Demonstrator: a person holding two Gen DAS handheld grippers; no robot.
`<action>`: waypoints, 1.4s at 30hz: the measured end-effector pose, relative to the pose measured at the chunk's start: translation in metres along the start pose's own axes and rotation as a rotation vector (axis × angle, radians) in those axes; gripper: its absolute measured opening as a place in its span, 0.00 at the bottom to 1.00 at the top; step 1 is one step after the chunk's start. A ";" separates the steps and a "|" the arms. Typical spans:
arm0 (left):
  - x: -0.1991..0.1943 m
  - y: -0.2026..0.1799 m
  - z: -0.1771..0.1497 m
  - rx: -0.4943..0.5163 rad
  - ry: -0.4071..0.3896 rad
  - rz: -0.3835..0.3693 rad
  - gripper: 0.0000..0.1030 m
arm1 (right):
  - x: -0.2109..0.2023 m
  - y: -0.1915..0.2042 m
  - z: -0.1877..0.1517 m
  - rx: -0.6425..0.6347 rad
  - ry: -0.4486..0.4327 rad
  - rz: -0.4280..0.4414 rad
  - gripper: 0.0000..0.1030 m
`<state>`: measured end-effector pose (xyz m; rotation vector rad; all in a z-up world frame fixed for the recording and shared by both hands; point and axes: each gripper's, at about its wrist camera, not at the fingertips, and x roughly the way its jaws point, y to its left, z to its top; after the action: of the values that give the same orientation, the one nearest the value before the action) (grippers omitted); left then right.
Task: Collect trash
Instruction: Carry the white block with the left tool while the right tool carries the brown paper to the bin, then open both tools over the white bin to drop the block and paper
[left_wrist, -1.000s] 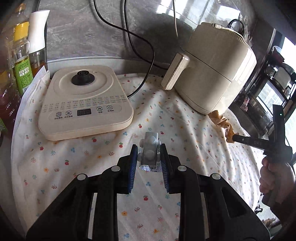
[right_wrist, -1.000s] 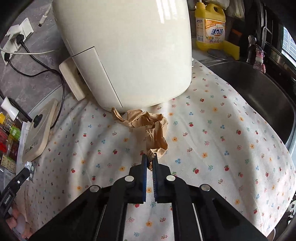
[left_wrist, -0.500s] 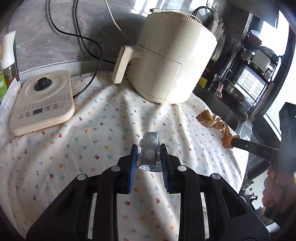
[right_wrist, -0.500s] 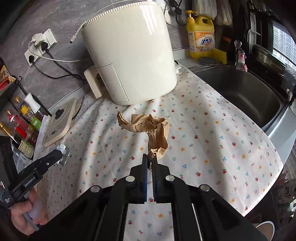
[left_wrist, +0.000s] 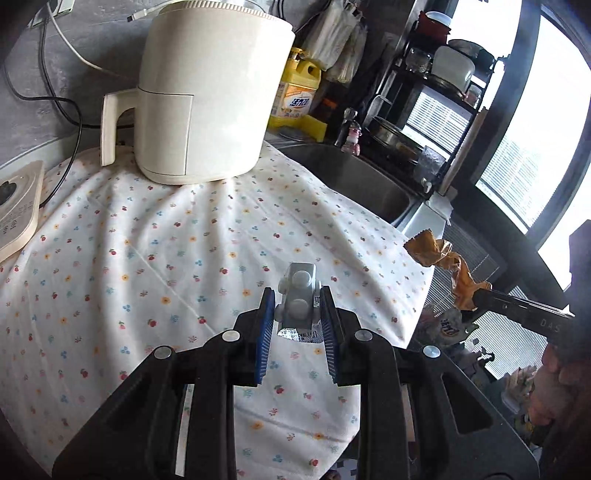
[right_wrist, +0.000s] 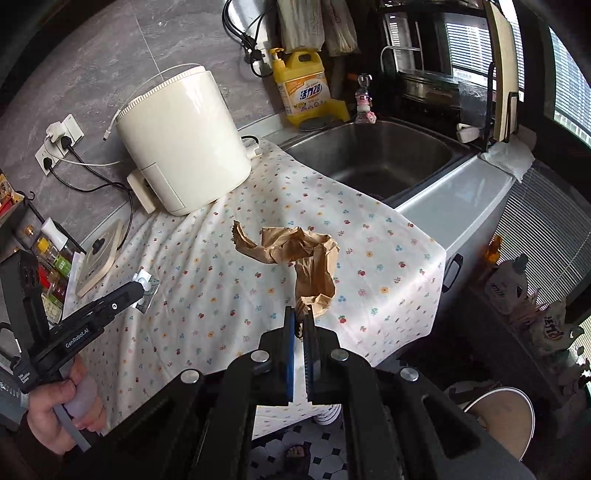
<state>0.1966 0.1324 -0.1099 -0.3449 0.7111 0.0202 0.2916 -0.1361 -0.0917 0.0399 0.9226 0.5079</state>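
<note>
Left gripper (left_wrist: 297, 315) clamping blister pack (left_wrist: 298, 301), held clear above desk (left_wrist: 147, 258). Right gripper (right_wrist: 300, 325) pinching crumpled paper bag (right_wrist: 295, 254) by 1 corner, so it dangles free. Both raised, likely for carrying to bin (right_wrist: 498, 417).

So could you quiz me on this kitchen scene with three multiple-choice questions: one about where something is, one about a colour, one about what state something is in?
1. Where does the air fryer stand?
A. in the sink
B. on the flowered cloth
C. on the floor

2. What colour is the detergent bottle behind the sink?
A. yellow
B. blue
C. red

3. What is the right hand-held gripper doing?
A. open and empty
B. gripping a spoon
C. shut on crumpled brown paper

Answers: B, its base sits on the cloth; A, bottle and pump are yellow; C, the paper's end is pinched between the closed fingers.
</note>
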 end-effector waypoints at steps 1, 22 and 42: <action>0.003 -0.008 -0.001 0.008 0.006 -0.010 0.24 | -0.006 -0.010 -0.003 0.015 -0.004 -0.011 0.05; 0.056 -0.176 -0.038 0.172 0.105 -0.194 0.24 | -0.074 -0.205 -0.112 0.313 0.043 -0.231 0.06; 0.117 -0.314 -0.112 0.266 0.257 -0.313 0.24 | -0.119 -0.318 -0.180 0.462 0.079 -0.321 0.51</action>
<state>0.2569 -0.2103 -0.1686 -0.2011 0.8950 -0.4188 0.2221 -0.5011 -0.1912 0.2867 1.0854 -0.0080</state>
